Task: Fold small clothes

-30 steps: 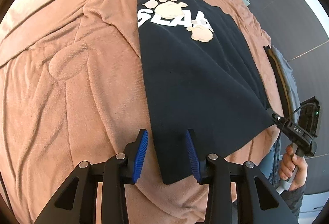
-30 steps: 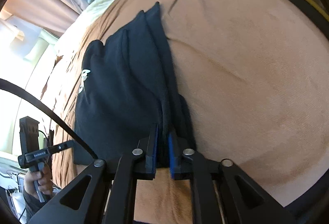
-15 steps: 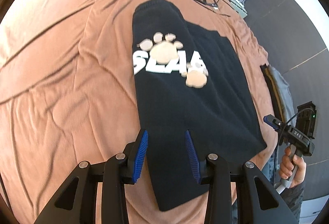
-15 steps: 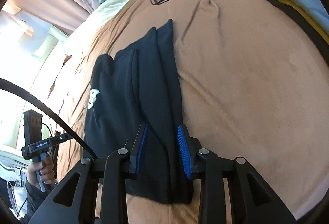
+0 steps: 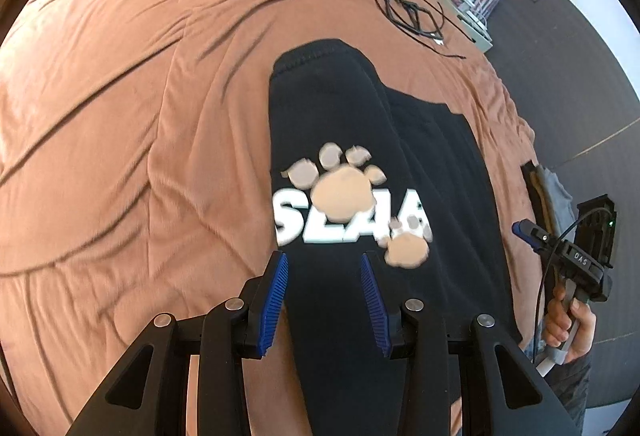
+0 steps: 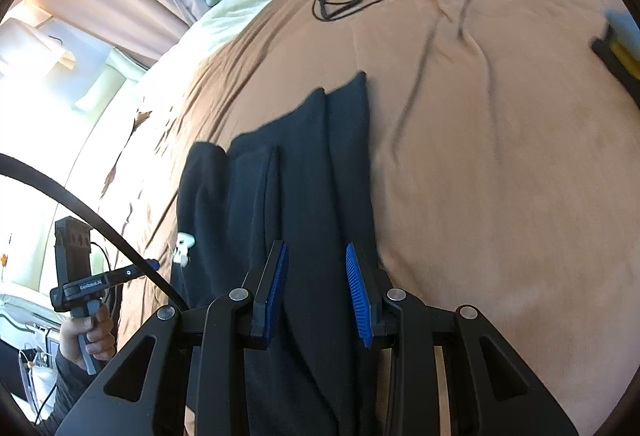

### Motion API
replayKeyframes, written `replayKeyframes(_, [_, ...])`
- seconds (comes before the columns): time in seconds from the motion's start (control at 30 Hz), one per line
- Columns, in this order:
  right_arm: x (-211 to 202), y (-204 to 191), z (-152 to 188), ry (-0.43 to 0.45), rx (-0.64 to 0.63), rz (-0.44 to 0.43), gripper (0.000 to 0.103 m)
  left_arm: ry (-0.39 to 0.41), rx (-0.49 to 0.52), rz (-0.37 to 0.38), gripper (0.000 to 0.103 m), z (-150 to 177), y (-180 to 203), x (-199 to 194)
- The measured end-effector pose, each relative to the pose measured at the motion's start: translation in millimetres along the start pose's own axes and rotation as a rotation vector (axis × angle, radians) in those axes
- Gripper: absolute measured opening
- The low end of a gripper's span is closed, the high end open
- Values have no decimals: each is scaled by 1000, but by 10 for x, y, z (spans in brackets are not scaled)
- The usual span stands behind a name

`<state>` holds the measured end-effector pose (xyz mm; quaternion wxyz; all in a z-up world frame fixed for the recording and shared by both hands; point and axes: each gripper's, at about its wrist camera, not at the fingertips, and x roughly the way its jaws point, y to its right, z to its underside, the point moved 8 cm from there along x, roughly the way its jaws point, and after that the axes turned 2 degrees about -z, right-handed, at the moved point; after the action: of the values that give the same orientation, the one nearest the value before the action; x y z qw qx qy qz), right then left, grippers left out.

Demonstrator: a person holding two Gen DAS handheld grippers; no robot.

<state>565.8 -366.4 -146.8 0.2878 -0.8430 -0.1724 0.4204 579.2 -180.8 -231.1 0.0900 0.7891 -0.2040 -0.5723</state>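
Change since a second ago: right gripper (image 6: 316, 268) let go of the black fabric; its jaws have just been opening, and both claws have drawn back toward the near end of the garment, so more of it shows ahead of them.
Right gripper: jaws apart, ribbed blue pads (image 6: 357, 292) on black angular fingers; dark cloth lies below the gap, not pinched.
Left gripper: (image 5: 324, 276) jaws apart, wider than the right pair; same ribbed blue pads (image 5: 275, 296), hovering over the near part of the garment with nothing clamped.
Black garment: (image 5: 352, 107) soft, matte knit folded lengthwise into a long narrow strip, lying flat on the bed from the claws outward; rounded far end with a stitched hem; a second layer sticks out on its right side.
Print: (image 5: 344, 211) white block letters overlaid by tan paw shapes, blurred, just beyond the left claw.
Folds: (image 6: 304, 163) from the right wrist view, several parallel lengthwise ridges, far end coming to points.
Bedspread: (image 5: 140, 115) plush brown-orange fabric, creased in long shallow wrinkles.
Cable: (image 5: 412, 11) thin black cord, loosely coiled, far beyond the garment.
Stacked clothes: (image 6: 620, 51) black, yellow and grey layers at the far right edge.
Hand: (image 5: 568, 320) grips the right tool's handle, at the right.
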Motion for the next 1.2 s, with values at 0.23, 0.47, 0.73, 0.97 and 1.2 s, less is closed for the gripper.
replayKeyframes(0.23, [377, -32, -314, -18, -22, -3, 27, 15, -15, 4, 40, -329, -73, 144])
replayKeyframes(0.47, [758, -51, -540, -44, -28, -19, 27, 16, -22, -7, 40, -581, -168, 322])
replayKeyframes(0.73, [1025, 13, -766, -57, -19, 18, 27, 3, -14, -46, 40, -699, -243, 491])
replayKeyframes(0.97, [1219, 23, -879, -76, 13, -52, 27, -8, -19, -64, 40, -767, -333, 617])
replayKeyframes(1.2, [1318, -17, -1006, -68, -4, -26, 0, -2, -31, -74, 40, -840, -368, 673])
